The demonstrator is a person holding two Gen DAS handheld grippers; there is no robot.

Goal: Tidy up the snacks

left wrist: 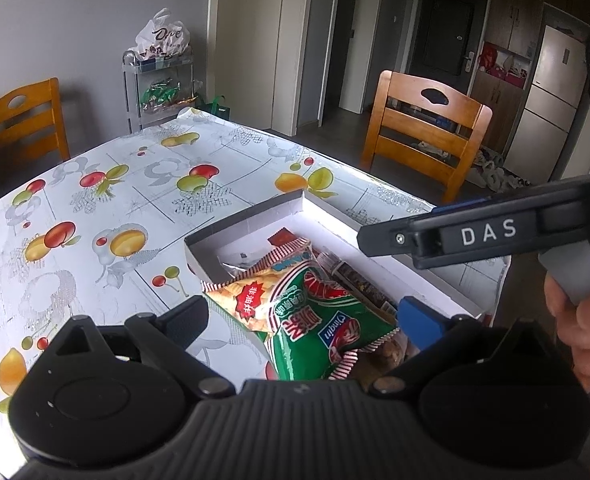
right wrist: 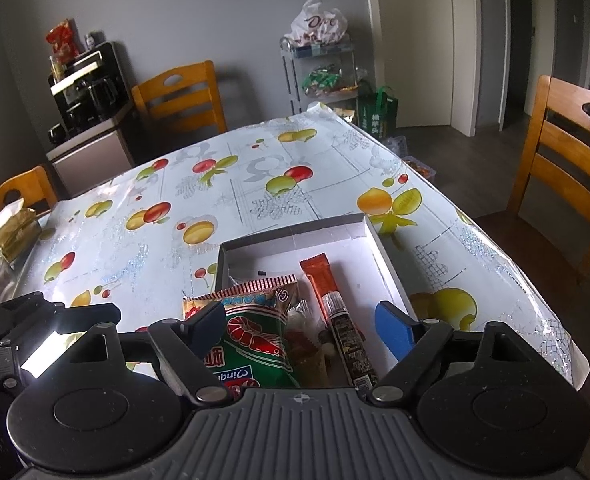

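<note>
A shallow white cardboard box [right wrist: 379,240] lies on the fruit-print tablecloth [right wrist: 223,200] near the front edge. Inside it are a green prawn-cracker bag [right wrist: 255,340], an orange and brown stick packet [right wrist: 335,316] and small wrapped snacks [right wrist: 307,344]. My right gripper [right wrist: 303,324] hovers over the box, open, pads wide of the bag. In the left wrist view the green bag [left wrist: 315,312] shows between the spread fingers of my left gripper [left wrist: 301,320], which is open and touches nothing. The right gripper's finger [left wrist: 379,236] reaches in over the box rim [left wrist: 255,212].
Wooden chairs [right wrist: 567,168] [right wrist: 179,92] stand around the table. A wire cart [right wrist: 323,72] with snack bags is by the far wall, a green tote [right wrist: 377,112] beside it. A coffee machine [right wrist: 87,84] sits on a cabinet. Crumpled wrappers [right wrist: 13,226] lie at the table's left edge.
</note>
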